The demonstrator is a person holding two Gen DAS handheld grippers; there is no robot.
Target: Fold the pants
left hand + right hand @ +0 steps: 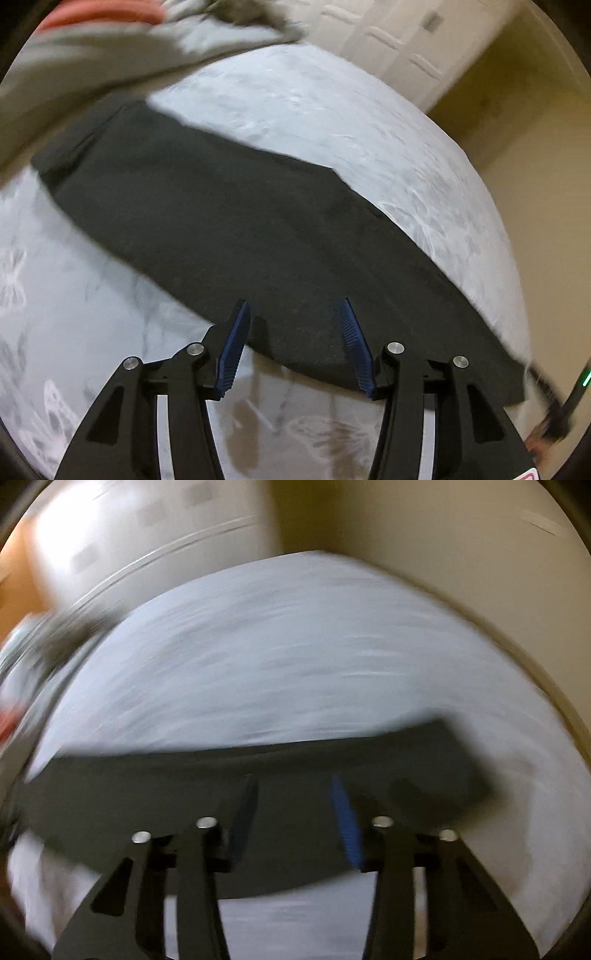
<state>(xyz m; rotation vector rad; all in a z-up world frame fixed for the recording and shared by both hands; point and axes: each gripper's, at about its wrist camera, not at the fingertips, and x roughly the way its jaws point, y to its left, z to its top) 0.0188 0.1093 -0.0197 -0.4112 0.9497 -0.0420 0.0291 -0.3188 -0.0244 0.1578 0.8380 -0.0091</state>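
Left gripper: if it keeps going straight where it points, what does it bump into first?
Most likely the black pants lying flat on the bed. The left gripper points down at them with open jaws and nothing between; how far off is unclear.

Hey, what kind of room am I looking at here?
Most likely a bedroom. Dark pants lie flat on a bed sheet printed with pale butterflies, a white panelled door stands beyond it, and a heap of other laundry sits at the bed's far end.

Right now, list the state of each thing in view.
Pants: folded into a long dark strip, flat on the bed.
Bed: pale printed sheet, pants on it.
Left gripper: jaws apart, nothing between them.
Right gripper: jaws apart over the pants, gripping nothing.
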